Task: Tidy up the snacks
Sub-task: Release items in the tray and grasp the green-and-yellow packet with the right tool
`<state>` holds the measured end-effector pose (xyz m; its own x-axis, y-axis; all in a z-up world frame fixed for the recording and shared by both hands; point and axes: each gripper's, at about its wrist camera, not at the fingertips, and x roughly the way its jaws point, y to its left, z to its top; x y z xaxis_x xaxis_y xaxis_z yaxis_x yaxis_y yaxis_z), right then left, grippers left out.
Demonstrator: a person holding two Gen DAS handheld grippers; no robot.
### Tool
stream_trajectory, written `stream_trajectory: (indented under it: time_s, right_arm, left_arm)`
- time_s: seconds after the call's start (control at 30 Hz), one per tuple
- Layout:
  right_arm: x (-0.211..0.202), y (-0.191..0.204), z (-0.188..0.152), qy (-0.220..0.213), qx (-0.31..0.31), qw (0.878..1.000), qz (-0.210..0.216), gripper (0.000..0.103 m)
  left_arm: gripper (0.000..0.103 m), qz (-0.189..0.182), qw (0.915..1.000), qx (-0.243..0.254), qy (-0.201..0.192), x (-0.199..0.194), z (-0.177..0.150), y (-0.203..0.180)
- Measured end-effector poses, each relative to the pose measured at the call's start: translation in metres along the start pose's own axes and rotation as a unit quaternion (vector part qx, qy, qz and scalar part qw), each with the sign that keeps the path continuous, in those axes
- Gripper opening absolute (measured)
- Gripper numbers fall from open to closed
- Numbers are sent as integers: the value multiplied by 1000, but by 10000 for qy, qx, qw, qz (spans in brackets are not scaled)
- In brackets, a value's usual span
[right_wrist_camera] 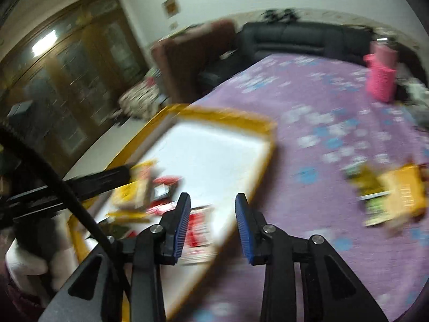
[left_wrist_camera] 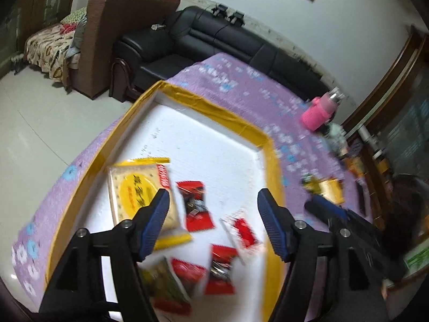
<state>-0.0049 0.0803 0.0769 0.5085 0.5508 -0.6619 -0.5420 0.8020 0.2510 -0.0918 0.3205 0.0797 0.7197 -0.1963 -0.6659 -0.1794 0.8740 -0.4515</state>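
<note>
A shallow white tray with a yellow rim (left_wrist_camera: 217,104) lies on the purple flowered tablecloth (left_wrist_camera: 257,86). In it are a yellow cracker pack (left_wrist_camera: 134,187), several red snack packets (left_wrist_camera: 194,204) and a green pack (left_wrist_camera: 163,281). My left gripper (left_wrist_camera: 213,201) is open and empty above the tray. My right gripper (right_wrist_camera: 213,209) is open and empty over the tray's right rim (right_wrist_camera: 257,166); it also shows in the left wrist view (left_wrist_camera: 329,209). Yellow and green snack packs (right_wrist_camera: 388,193) lie on the cloth to the right, also seen in the left wrist view (left_wrist_camera: 327,187).
A pink bottle (left_wrist_camera: 319,110) stands at the table's far right, with small clutter beside it. A black sofa (left_wrist_camera: 214,40) and a brown armchair (left_wrist_camera: 112,26) stand beyond the table's far edge. Wooden cabinets (right_wrist_camera: 67,80) line the wall.
</note>
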Motion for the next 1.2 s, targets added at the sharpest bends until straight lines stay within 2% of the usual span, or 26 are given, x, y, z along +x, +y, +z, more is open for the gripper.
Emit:
stream_trajectory:
  time_s: [0.1,0.2,0.27,0.33,0.37,0.4,0.47,0.63,0.7,0.77,0.83,0.87,0.93,1.0,1.2]
  right_arm:
    - [-9,-48,13,-122,204,9975,-673,39]
    - [6,-95,27,138,230,9903,-1360,40]
    - [18,-112,32,229,246,9867,-1593,40]
    - [34,-129,34,413,408,9877,-1453,38]
    - [42,-135,34,493,463,9878,-1403,29]
    - [47,-136,32,588,494,9882,-1327,16]
    - [46,-132,23,695,552,9902,-1074,16]
    - [12,-117,-9,1061,679,9920,-75,13]
    - [-6,-114,-28,1275,750,9873,582,14]
    - [-30,-117,-40,1079,965,9858,852,15]
    - [-49,-120,-46,877,1003,9881,771,18]
    - [-60,-121,-51,775,930,9913,525,22]
    - [-67,-119,-56,675,822,9941,232,23]
    - [-63,-105,-64,758,633,9949,203,23]
    - [-29,-60,-89,1032,-292,9928,-529,25]
  left_arm:
    - [78,-307,9993,-16,-204,-22,-10,-12]
    - [81,-505,9983,29,-287,-32,-21,-25]
    - [81,-623,9978,46,-240,-32,-26,-33]
    - [81,-686,9974,127,-172,-29,-31,-42]
    - [81,-695,9973,177,-142,-28,-32,-46]
    - [81,-702,9972,250,-97,-26,-34,-51]
    - [81,-702,9970,328,-59,-24,-37,-56]
    - [81,-766,9961,439,56,-15,-41,-65]
    - [81,-812,9953,509,133,-10,-44,-71]
    - [81,-845,9946,574,198,-6,-48,-77]
    - [81,-886,9936,641,277,-1,-52,-84]
    - [81,-891,9933,670,305,1,-53,-87]
    - [81,-898,9927,724,363,4,-56,-92]
    - [81,-886,9919,783,459,11,-59,-99]
    - [81,-892,9881,908,867,34,-69,-118]
